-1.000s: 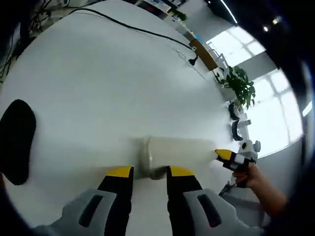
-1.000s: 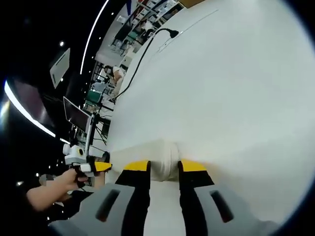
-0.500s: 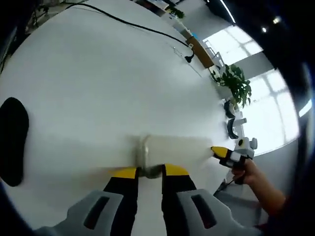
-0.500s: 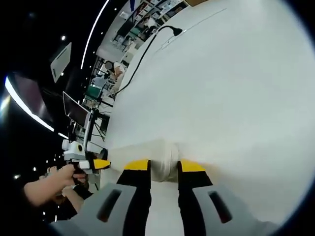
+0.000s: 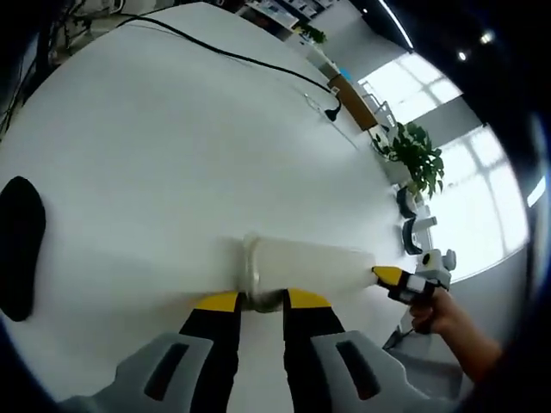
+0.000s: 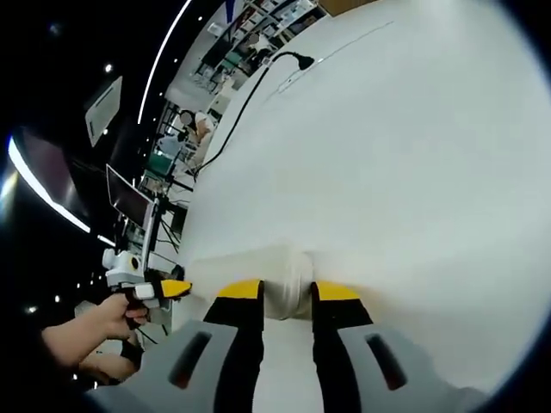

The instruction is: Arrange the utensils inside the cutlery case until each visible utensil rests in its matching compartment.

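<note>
A pale, translucent cylindrical cutlery case (image 5: 310, 262) is held lengthwise above the white table (image 5: 172, 155), gripped at both ends. My left gripper (image 5: 263, 301) is shut on the end nearest its camera, just behind a ring seam (image 5: 250, 262). At the far end of the case, the right gripper (image 5: 392, 277) comes in with a hand behind it. In the right gripper view the case (image 6: 241, 262) runs off to the left. My right gripper (image 6: 288, 294) is shut on its near end, and the left gripper (image 6: 172, 288) holds the far tip. What is inside the case cannot be seen.
A black cable (image 5: 224, 53) with a plug crosses the far part of the table, also seen as the cable (image 6: 250, 95). A black oval object (image 5: 19, 245) lies at the table's left edge. A potted plant (image 5: 417, 155) and windows stand beyond the table.
Both views have shifted slightly with the hands. The left jaws stand a little closer together on the case end than one second ago. The case stays held between both grippers.
</note>
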